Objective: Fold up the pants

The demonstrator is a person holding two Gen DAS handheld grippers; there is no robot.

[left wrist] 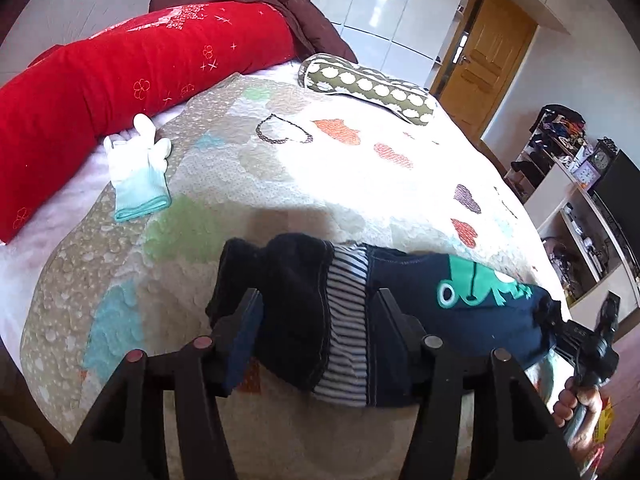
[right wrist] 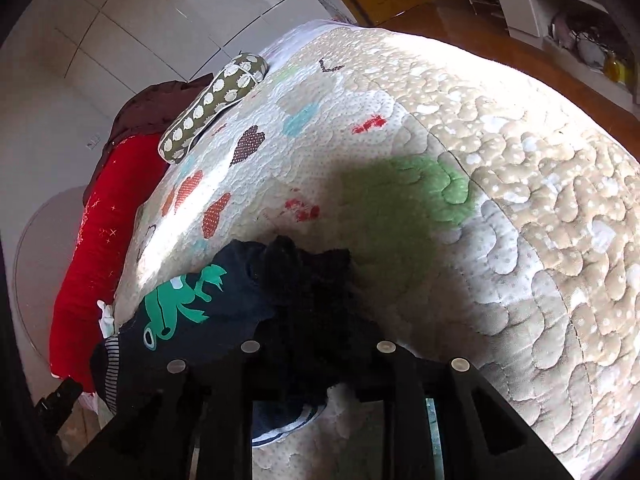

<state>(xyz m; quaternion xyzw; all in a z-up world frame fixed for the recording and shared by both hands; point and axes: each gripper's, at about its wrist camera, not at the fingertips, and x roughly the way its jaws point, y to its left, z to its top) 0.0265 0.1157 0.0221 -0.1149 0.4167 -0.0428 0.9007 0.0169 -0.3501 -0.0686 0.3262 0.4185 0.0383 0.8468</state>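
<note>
Small navy pants (left wrist: 460,316) with a green frog print (left wrist: 476,284) and a striped lining lie bunched on the quilted bed cover (left wrist: 320,168). My left gripper (left wrist: 316,300) stands open, its fingers either side of the striped waist part. The right gripper shows at the pants' far right end (left wrist: 560,328). In the right wrist view the pants (right wrist: 224,312) lie in front of my right gripper (right wrist: 316,344); dark cloth fills the space between its fingers, and I cannot tell whether they pinch it.
A white and teal glove (left wrist: 138,172) lies at the left. A red bolster (left wrist: 120,72), a brown blanket (left wrist: 296,8) and a green patterned pillow (left wrist: 368,86) sit at the head. Shelves (left wrist: 580,208) and a wooden door (left wrist: 488,60) stand to the right.
</note>
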